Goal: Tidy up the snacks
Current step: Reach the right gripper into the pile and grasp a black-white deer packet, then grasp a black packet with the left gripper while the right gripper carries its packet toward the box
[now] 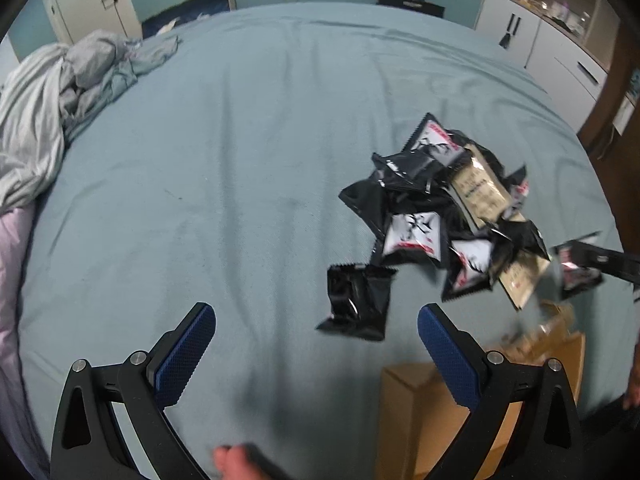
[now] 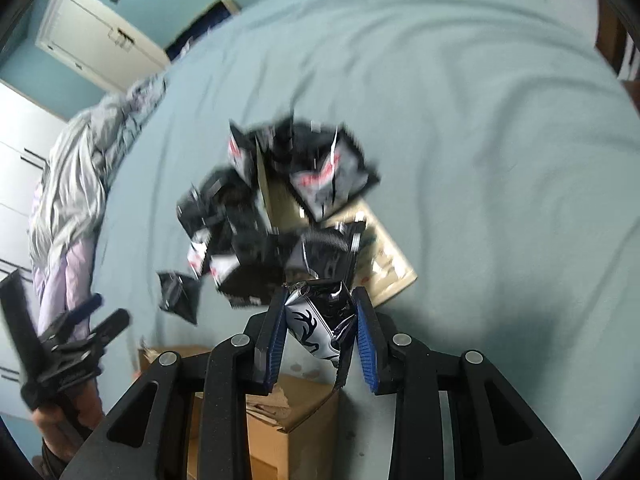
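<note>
Packets of snacks (image 1: 448, 208) lie heaped on the bed (image 1: 240, 140), toward its right near corner, with one black packet (image 1: 358, 302) loose just left of the heap. The right claw (image 2: 321, 328) pinches a black-and-white packet (image 2: 320, 326) between its blue pads, above the open cardboard box (image 2: 280, 420) at the bed's near edge. The left claw (image 1: 316, 356) hangs spread and empty near the loose packet. The step looks like carrying a picked packet; next it needs lowering into the box before release.
</note>
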Motion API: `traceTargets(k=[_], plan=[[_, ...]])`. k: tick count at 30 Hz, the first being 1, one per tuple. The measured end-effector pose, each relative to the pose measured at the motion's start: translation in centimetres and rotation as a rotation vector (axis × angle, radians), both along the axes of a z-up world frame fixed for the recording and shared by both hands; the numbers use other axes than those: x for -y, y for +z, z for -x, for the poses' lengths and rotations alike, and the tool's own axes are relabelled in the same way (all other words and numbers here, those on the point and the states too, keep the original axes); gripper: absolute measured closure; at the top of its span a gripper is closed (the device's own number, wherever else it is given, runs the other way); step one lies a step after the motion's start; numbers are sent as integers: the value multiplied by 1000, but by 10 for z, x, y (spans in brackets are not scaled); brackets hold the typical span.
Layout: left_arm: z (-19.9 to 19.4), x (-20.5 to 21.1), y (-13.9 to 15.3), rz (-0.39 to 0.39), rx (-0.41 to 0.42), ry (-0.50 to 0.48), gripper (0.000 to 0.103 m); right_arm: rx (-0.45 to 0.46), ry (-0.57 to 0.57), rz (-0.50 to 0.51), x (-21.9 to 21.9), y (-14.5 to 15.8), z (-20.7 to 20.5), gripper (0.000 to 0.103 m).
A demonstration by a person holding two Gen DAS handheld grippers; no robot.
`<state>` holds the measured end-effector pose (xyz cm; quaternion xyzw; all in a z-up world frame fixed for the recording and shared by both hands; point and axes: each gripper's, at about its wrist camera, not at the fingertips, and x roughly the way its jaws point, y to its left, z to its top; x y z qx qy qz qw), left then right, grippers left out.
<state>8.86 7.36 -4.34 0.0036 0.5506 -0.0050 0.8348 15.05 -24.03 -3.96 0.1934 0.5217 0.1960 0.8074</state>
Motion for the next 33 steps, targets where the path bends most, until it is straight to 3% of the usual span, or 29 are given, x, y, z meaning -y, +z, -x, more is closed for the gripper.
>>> traceTargets(k=[5, 12, 19, 21, 25, 29, 30, 33], plan=[[-20, -4, -21, -17, -51, 2, 0, 108, -23, -60, 7, 26, 23, 73], [-43, -3, -48, 8, -132, 3, 0, 129, -18, -47, 13, 27, 50, 73], [-50, 0, -62, 129, -220, -7, 0, 154, -50, -58, 24, 33, 64, 73], [-52, -1, -69, 147, -255, 7, 5, 155, -61, -85, 27, 32, 72, 73], [-57, -1, -77, 112, -265, 12, 9, 130, -70, -119, 31, 26, 85, 73], [-56, 10, -71, -10, -210, -16, 36, 153, -66, -105, 29, 31, 92, 73], [-56, 12, -69, -18, -201, -20, 52, 157, -65, -102, 29, 32, 93, 73], [-52, 16, -57, -32, -189, -7, 57, 164, -58, -101, 27, 33, 96, 73]])
